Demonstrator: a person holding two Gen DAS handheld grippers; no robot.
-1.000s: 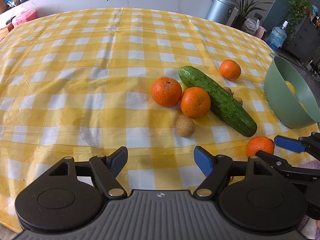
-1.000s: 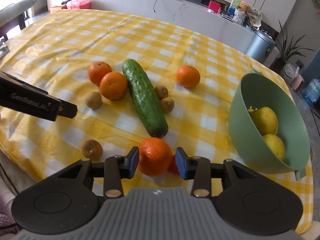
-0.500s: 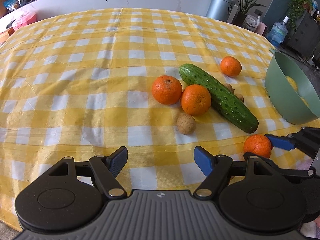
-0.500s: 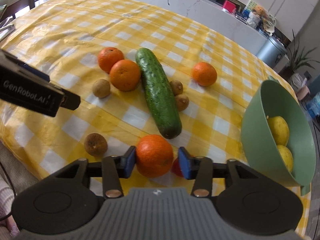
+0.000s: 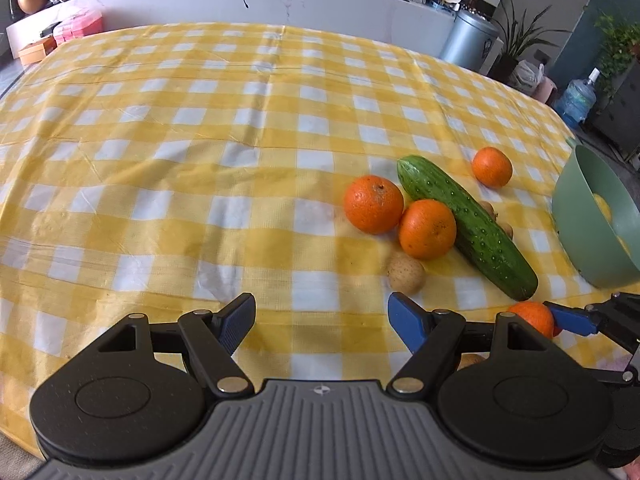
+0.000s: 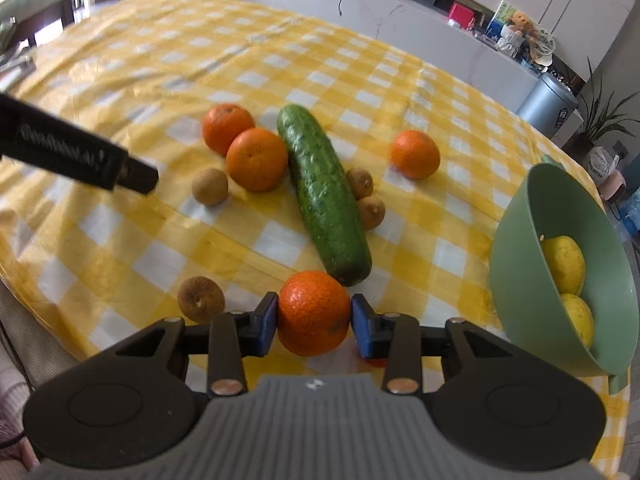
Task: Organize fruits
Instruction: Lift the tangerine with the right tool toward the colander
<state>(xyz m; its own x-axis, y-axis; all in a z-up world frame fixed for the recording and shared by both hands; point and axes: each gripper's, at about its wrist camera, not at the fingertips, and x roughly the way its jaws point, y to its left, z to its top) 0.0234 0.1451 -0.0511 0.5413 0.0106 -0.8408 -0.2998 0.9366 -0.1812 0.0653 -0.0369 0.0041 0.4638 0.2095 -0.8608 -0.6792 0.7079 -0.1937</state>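
The right gripper clamps an orange between its two blue pads, one pad pressed to each side of the fruit, which sits at the near edge of the table just in front of the cucumber's blunt end; whether it has left the yellow checked tablecloth cannot be told from either view. To the right stands the tilted green bowl, which already holds two yellow fruits, apparently lemons, so the sorting looks begun but far from finished. Left on the cloth are two oranges touching each other beside the cucumber, a third orange alone on the cucumber's far side, two small brown fruits tucked against the cucumber, another brown fruit near the paired oranges, and one more just left of the right gripper. The left gripper hangs over bare cloth with its jaws spread wide and nothing between them, well apart from the pile. By this reckoning, the held orange is likely bound for the bowl, with three oranges and four brown fruits yet to be gathered; where the cucumber belongs is unclear.
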